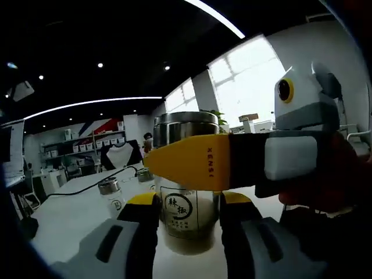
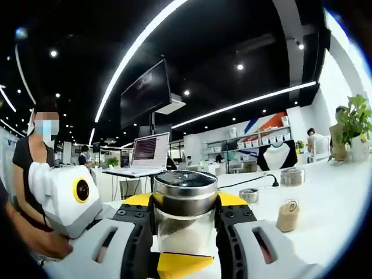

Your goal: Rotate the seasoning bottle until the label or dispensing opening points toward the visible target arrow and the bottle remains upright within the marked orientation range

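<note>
Dark ceiling [image 2: 232, 35], light strips [image 2: 139, 52], bright windows [image 1: 250, 81], white table [image 1: 70, 218]

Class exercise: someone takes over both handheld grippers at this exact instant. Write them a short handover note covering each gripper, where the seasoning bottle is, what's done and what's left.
Left gripper: jaws stand either side of the seasoning bottle, close against the glass near its lower half.
Right gripper: jaws flank the same bottle just under its steel lid; it crosses the left gripper view as a yellow jaw in front of the glass.
Bottle: upright on the white table, label toward the left gripper's camera.
Also on the table: a second, smaller shaker and a black cable.
Done: bottle gripped from two sides.
Left: no target arrow shows, so find it, then turn the bottle to face it, keeping it upright.
</note>
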`<state>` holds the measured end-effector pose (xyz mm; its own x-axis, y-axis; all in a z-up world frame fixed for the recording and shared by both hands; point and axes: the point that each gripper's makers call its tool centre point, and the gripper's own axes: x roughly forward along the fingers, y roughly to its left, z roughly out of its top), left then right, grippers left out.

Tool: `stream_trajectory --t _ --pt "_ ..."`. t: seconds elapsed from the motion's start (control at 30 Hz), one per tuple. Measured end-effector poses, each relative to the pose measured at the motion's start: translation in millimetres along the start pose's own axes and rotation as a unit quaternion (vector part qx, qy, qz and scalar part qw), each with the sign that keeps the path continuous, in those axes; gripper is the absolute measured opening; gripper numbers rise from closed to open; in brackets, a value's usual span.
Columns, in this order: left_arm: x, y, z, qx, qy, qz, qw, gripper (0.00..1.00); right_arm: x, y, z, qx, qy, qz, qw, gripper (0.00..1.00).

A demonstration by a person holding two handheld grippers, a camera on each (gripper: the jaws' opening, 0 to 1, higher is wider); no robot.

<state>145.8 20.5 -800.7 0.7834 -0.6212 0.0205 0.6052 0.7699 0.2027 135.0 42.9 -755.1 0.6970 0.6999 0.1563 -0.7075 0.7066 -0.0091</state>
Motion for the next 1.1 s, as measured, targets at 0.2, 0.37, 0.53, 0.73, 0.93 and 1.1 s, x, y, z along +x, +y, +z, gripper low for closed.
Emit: stream_trajectory --t 0.2,0.37,0.53,0.73,0.93,1.1 --pt "-7 -9.5 9.5 -0.044 -0.03 -0.105 0.993 0.43 -4 2 6.4 0.051 -0.005 0.084 0.9951 0.39" --pt "-15 -14.9 23.7 -0.097 -0.061 -0.166 0.9795 0.43 -11 9 20.0 0.11 -0.011 0.179 0.9777 0.39" --pt "-14 -14.7 28.0 -0.086 -0.063 -0.114 0.9877 0.43 -10 6 21.8 0.14 -0.038 0.136 0.9801 0.39" --pt "-10 -8.8 14.9 0.073 -0.022 0.003 0.9971 0.42 -4 7 11.7 0.081 -0.026 0.048 0.9952 0.42" --pt "-9 -4.2 14.9 0.054 -0.035 -0.033 0.9974 0.43 1 5 11.7 0.053 -0.009 0.042 0.9977 0.42" --pt "-14 -16.2 15.8 -0.043 -0.049 -0.137 0.9885 0.42 1 6 13.9 0.047 0.007 0.103 0.9936 0.41"
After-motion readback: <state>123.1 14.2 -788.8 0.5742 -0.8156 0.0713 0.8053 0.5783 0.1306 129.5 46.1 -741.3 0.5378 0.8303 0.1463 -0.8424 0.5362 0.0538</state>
